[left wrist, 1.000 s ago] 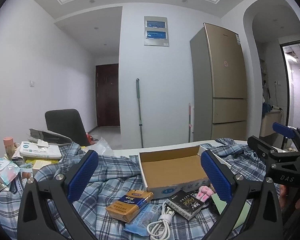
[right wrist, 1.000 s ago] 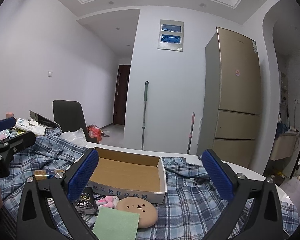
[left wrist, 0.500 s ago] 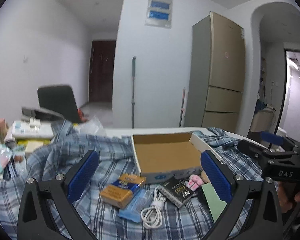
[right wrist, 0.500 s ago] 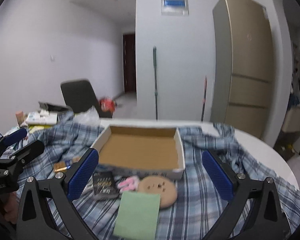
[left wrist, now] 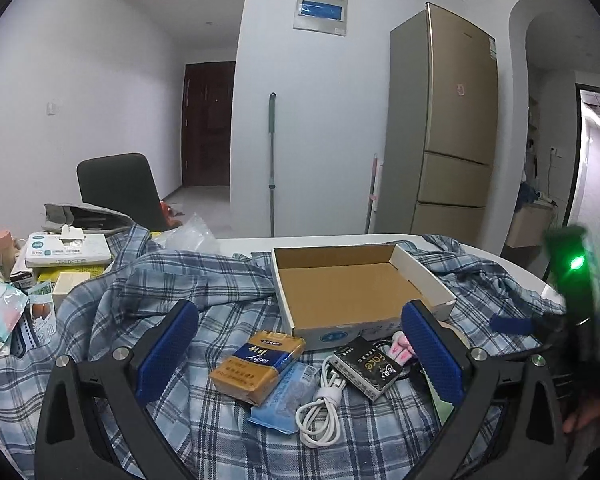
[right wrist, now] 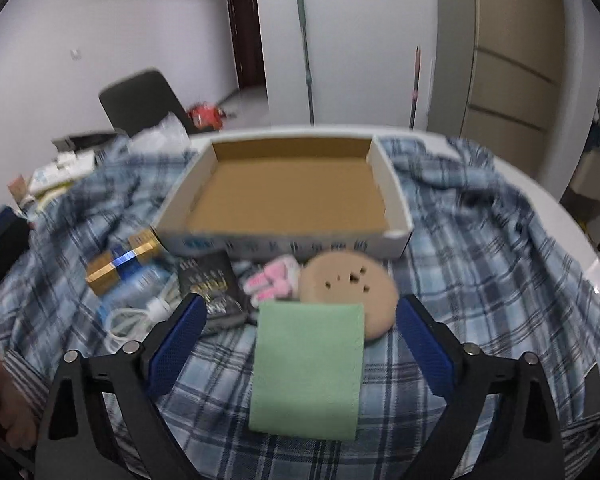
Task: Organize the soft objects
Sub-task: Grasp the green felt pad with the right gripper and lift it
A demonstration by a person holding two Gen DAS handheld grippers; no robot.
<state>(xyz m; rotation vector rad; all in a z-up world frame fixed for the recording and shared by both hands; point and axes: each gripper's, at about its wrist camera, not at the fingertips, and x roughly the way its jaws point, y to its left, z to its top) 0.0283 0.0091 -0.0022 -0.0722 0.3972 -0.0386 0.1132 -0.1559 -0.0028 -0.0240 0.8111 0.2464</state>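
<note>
An empty cardboard box (right wrist: 292, 196) sits on a blue plaid cloth (right wrist: 480, 264). In front of it lie a folded green cloth (right wrist: 308, 364), a round tan sponge (right wrist: 348, 288) and a small pink and white soft item (right wrist: 274, 284). My right gripper (right wrist: 300, 344) is open, its jaws on either side of the green cloth just above it. My left gripper (left wrist: 300, 352) is open above a gold and blue packet (left wrist: 260, 364), a white cable (left wrist: 324, 408) and a black packet (left wrist: 368, 364). The box also shows in the left wrist view (left wrist: 352, 288).
A light blue packet (left wrist: 288, 396) lies under the gold one. Tissue packs and boxes (left wrist: 64, 248) are piled at the table's left. A dark chair (left wrist: 120, 188), a mop (left wrist: 272, 160) and a fridge (left wrist: 448, 128) stand behind the table.
Both grippers have tilted down and moved closer to the table. My right gripper has come down over the green cloth. Both stay open.
</note>
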